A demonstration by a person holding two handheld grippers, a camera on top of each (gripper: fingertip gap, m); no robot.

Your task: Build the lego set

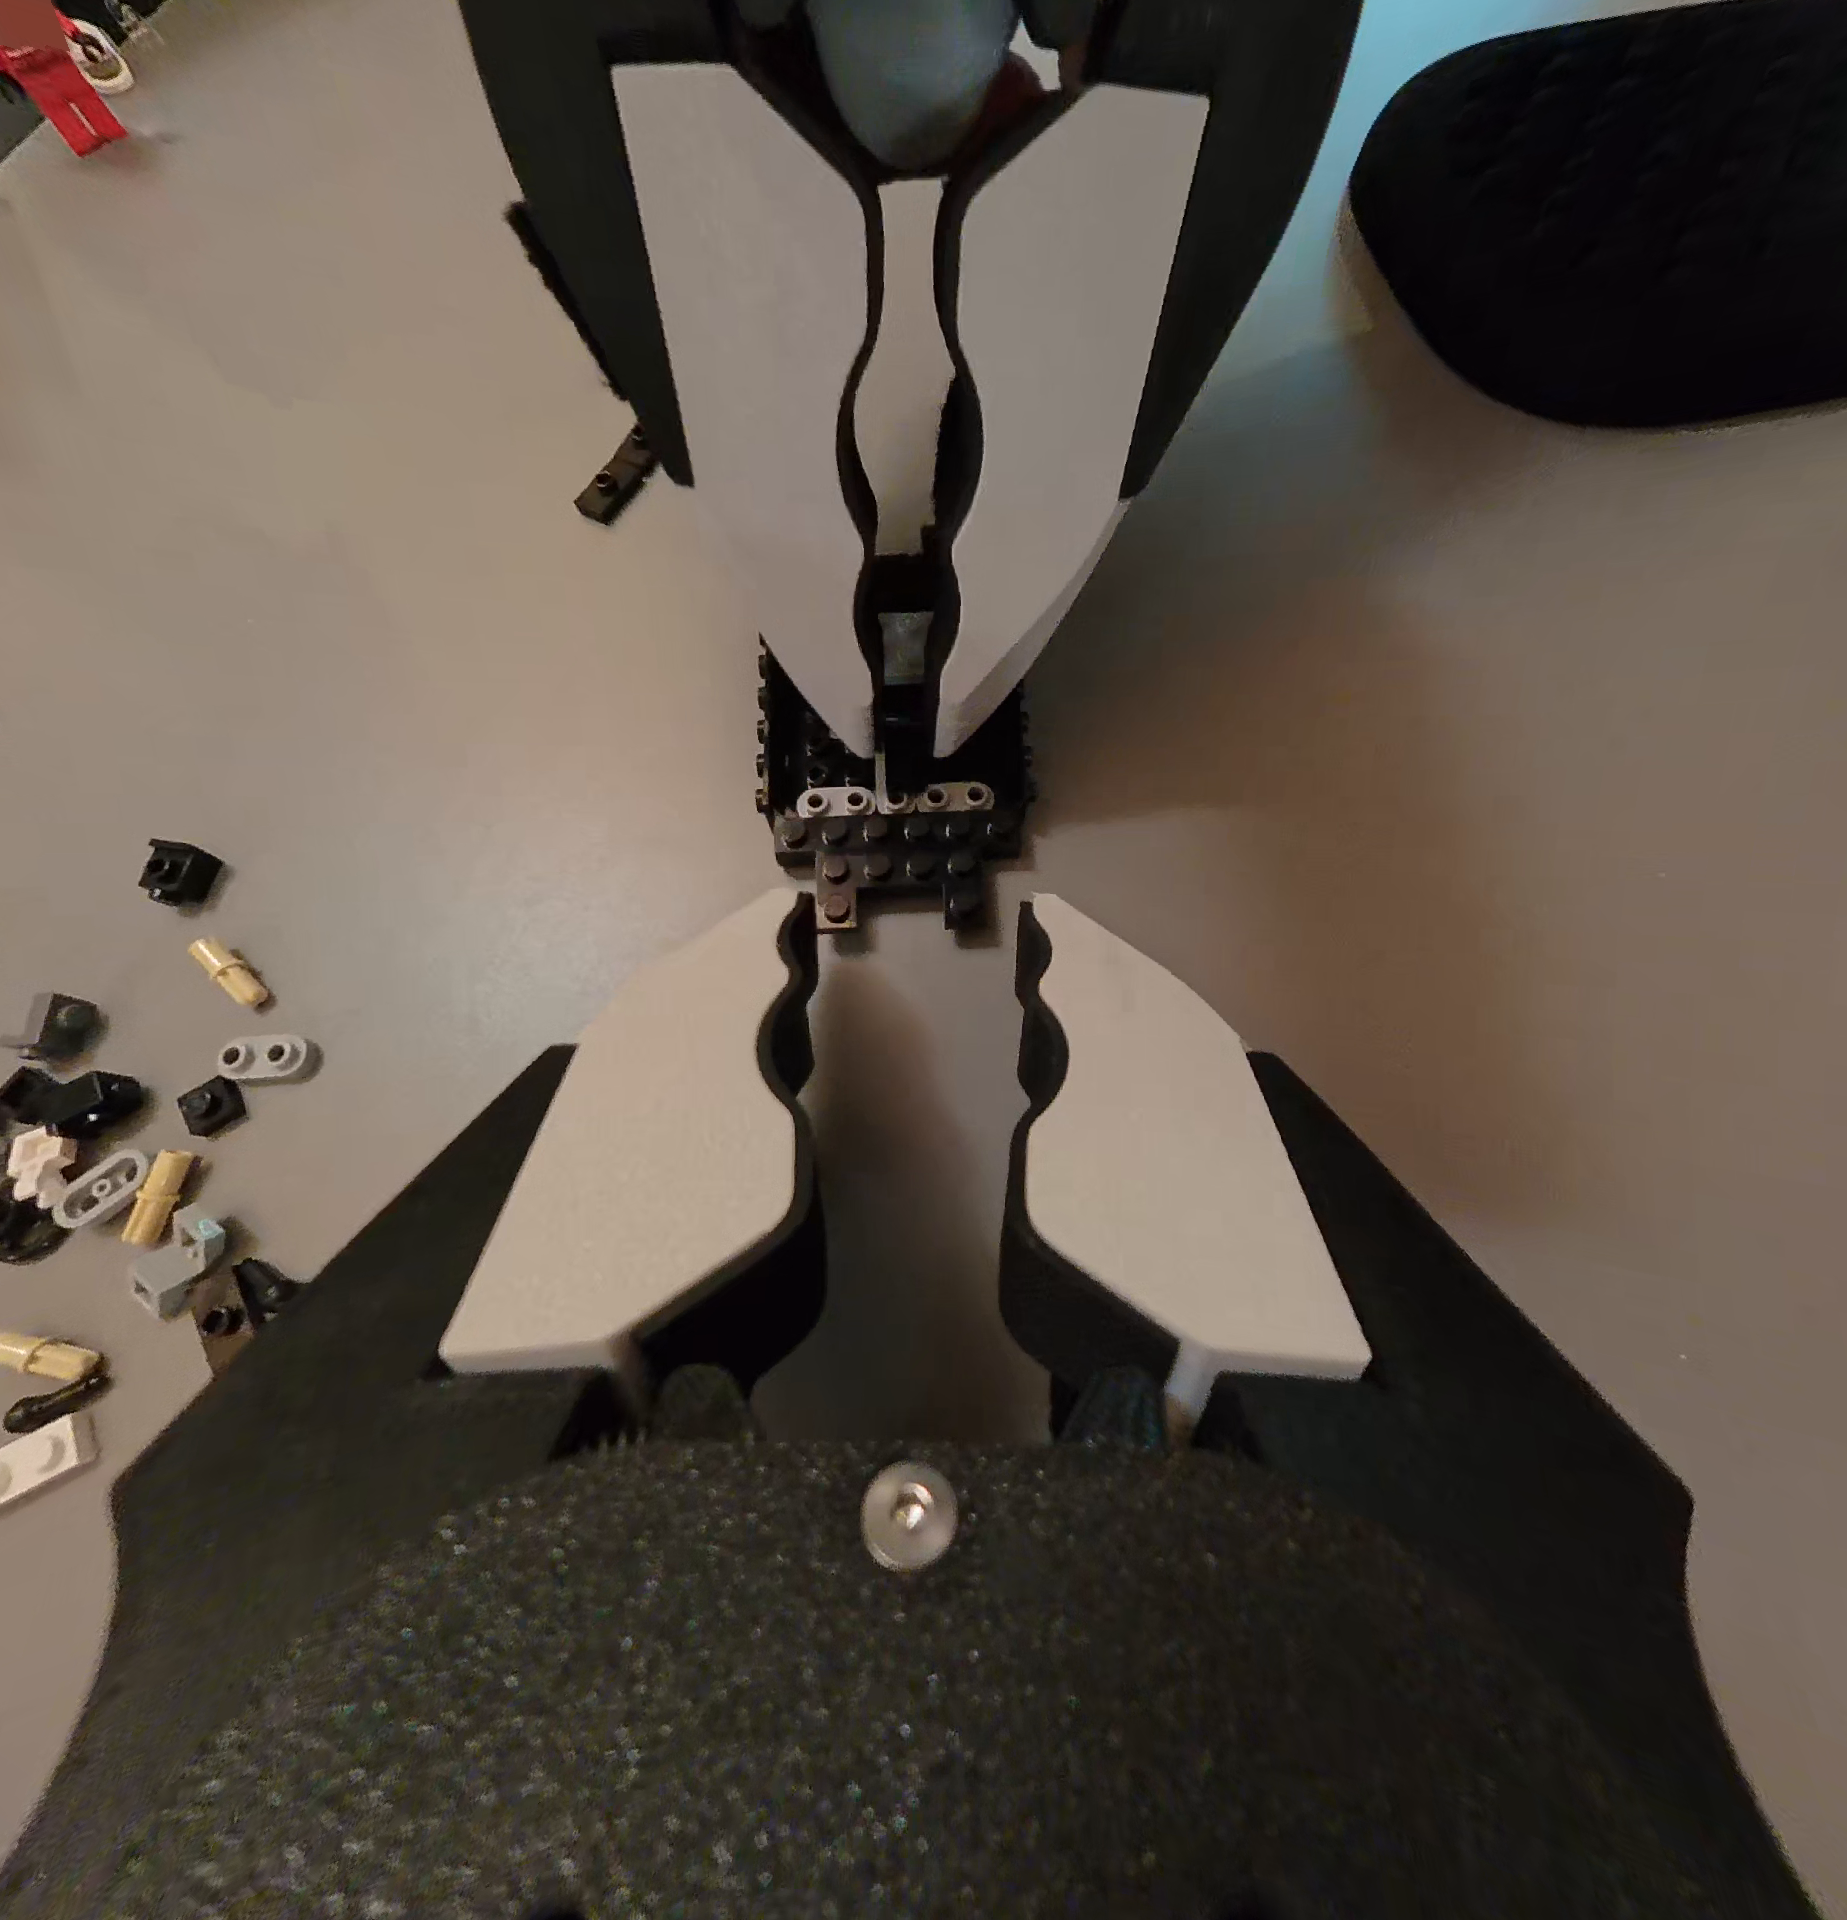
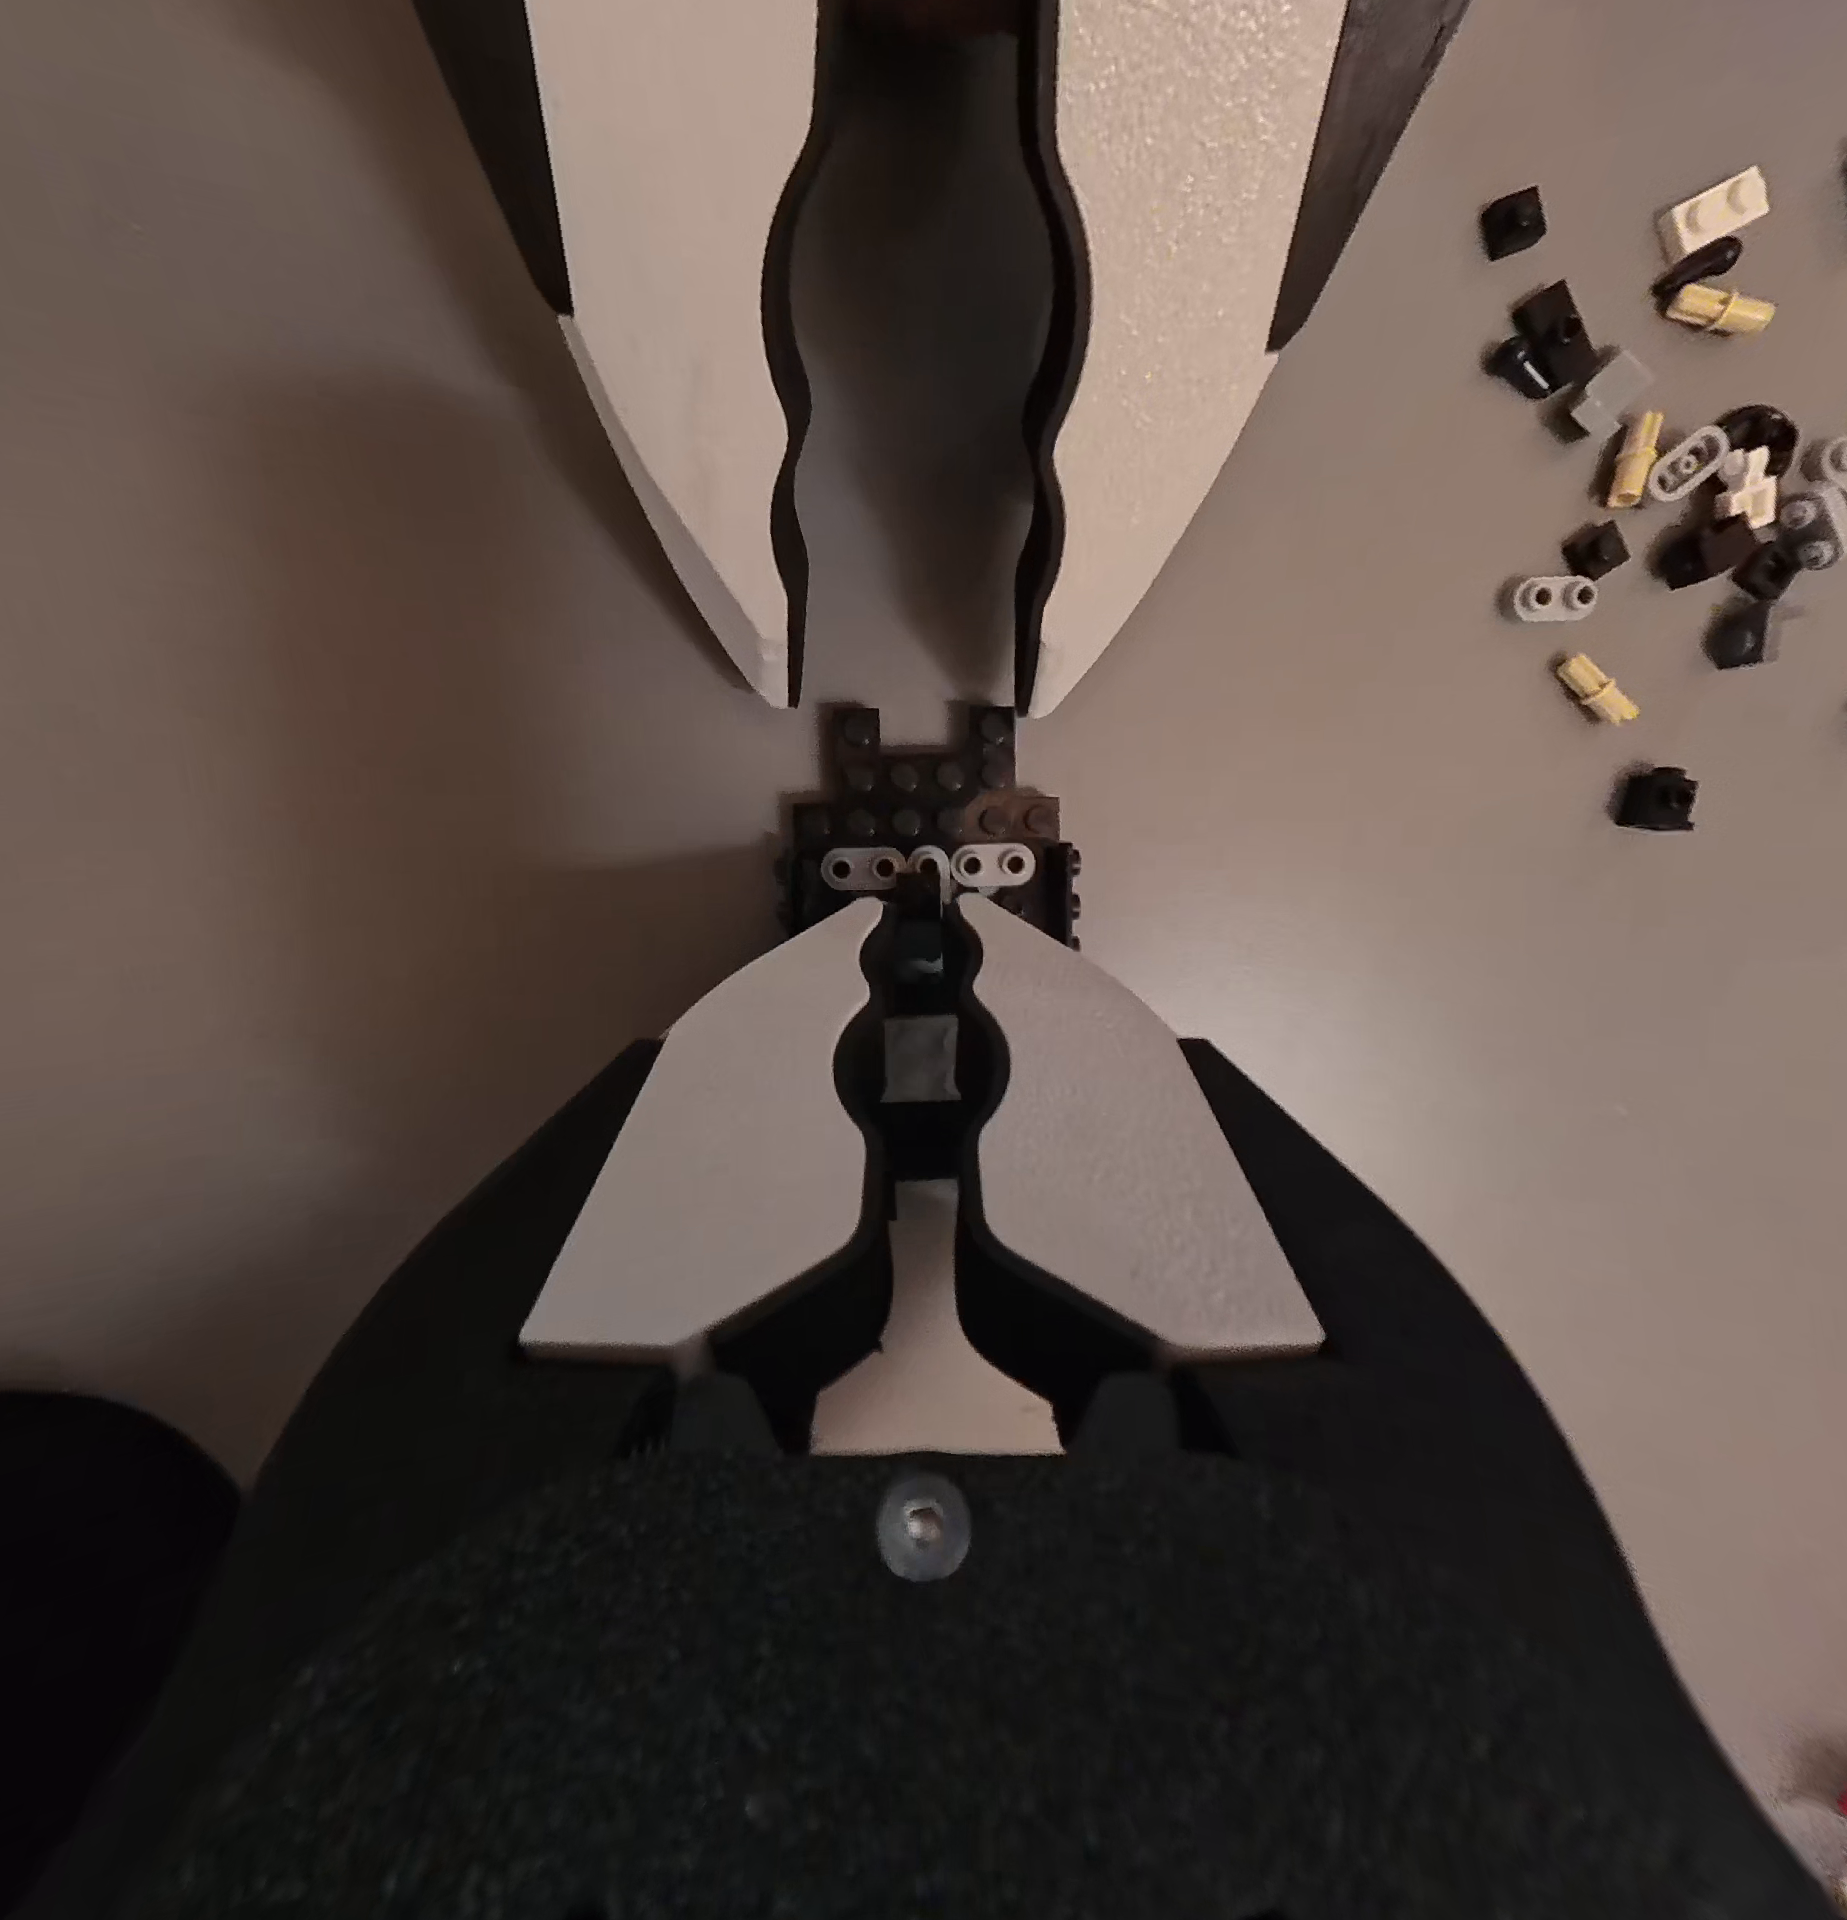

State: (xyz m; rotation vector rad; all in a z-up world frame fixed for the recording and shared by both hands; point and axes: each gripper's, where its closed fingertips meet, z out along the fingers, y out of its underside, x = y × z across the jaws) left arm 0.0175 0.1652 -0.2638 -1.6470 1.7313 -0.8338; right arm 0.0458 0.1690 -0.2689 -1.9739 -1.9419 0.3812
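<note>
Grey tabletop (image 1: 1418, 831) carries a small black lego build (image 1: 893, 831) at its middle, with the two tools facing each other across it. Left hand-held gripper (image 1: 914, 914) stands open, its tips just beside the build's near edge, holding nothing. Right hand-held gripper (image 2: 921, 904) is closed on a dark piece (image 2: 919, 1060) with a grey tile on it, at the build's grey plates (image 2: 929, 864). Loose bricks (image 1: 98, 1164) lie well apart to the left gripper's side.

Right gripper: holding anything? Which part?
Yes. The right gripper is shut on a small dark piece, pinched by its sides over the black build. The left gripper is open and holds nothing.
</note>
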